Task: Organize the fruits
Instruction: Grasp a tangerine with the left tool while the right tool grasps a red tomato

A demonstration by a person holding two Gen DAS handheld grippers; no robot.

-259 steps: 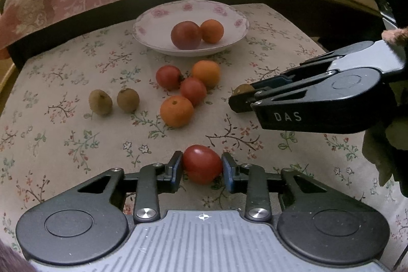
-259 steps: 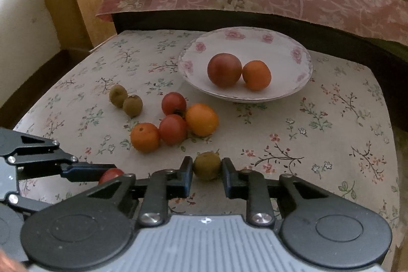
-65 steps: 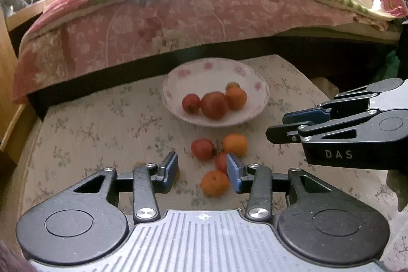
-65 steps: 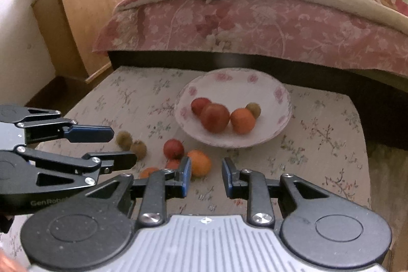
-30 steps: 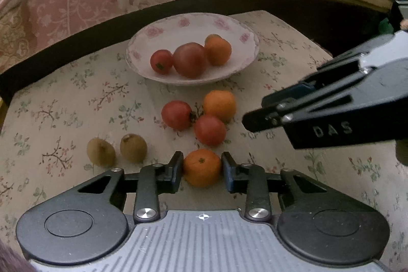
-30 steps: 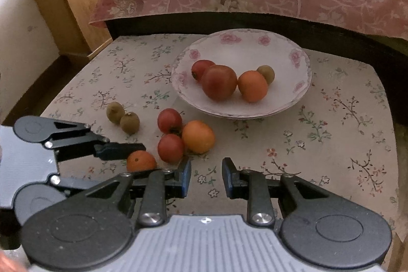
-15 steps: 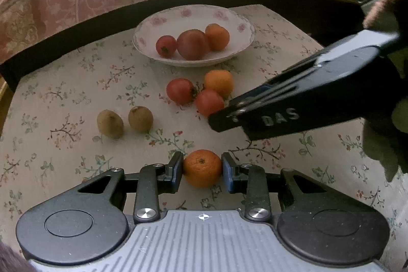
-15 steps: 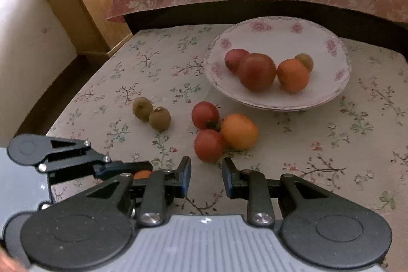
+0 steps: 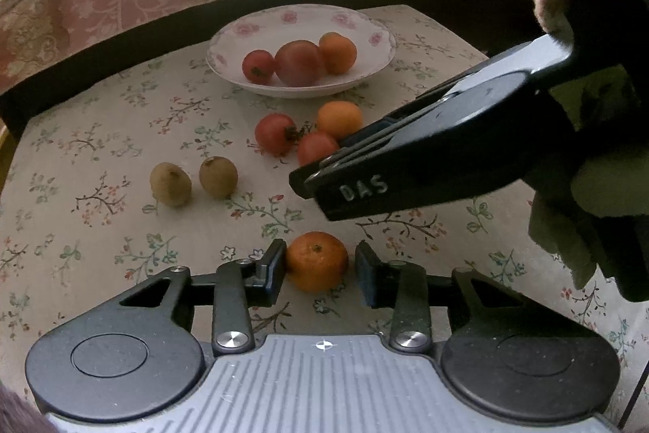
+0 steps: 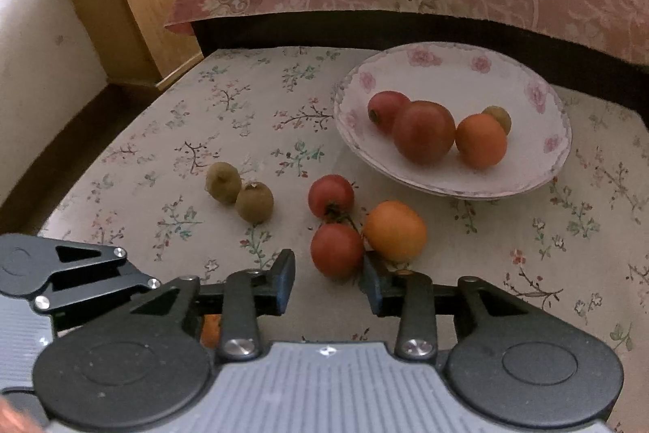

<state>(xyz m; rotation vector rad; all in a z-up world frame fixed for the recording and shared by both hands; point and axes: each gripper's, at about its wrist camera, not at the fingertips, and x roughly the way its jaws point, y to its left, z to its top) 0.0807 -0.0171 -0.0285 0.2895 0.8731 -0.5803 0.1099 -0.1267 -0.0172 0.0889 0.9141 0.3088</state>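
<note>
I find my left hand-held gripper [image 9: 320, 272] low over the desk [image 9: 101, 242] with its jaws apart and a mandarin [image 9: 317, 261] sitting between them: the left pad looks to be touching the fruit, while a narrow gap shows at the right pad, so I judge it bracketed but not yet clamped. My right hand-held gripper [image 10: 327, 283] is likewise apart and holds nothing; a red tomato [image 10: 336, 250] lies just ahead of its fingertips, touching an orange fruit [image 10: 395, 230], with a second tomato [image 10: 330, 195] just behind, joined to the first by a stem. Two brown kiwis [image 10: 239, 191] lie side by side to the left, well apart from both tools. The flowered plate [image 10: 527, 181] at the far side of the desk already carries two tomatoes, one orange fruit and a small brownish fruit. My reading is that the step in hand is the pick-up of loose fruit for transfer to the plate, roughly at the halfway mark, with six pieces remaining on the cloth. The next move on the left calls for closing squarely on the mandarin before any lift. On the right, the approach must advance around the near tomato alone; its neighbour and the shared stem are the risk, since either may be dragged or rolled.
</note>
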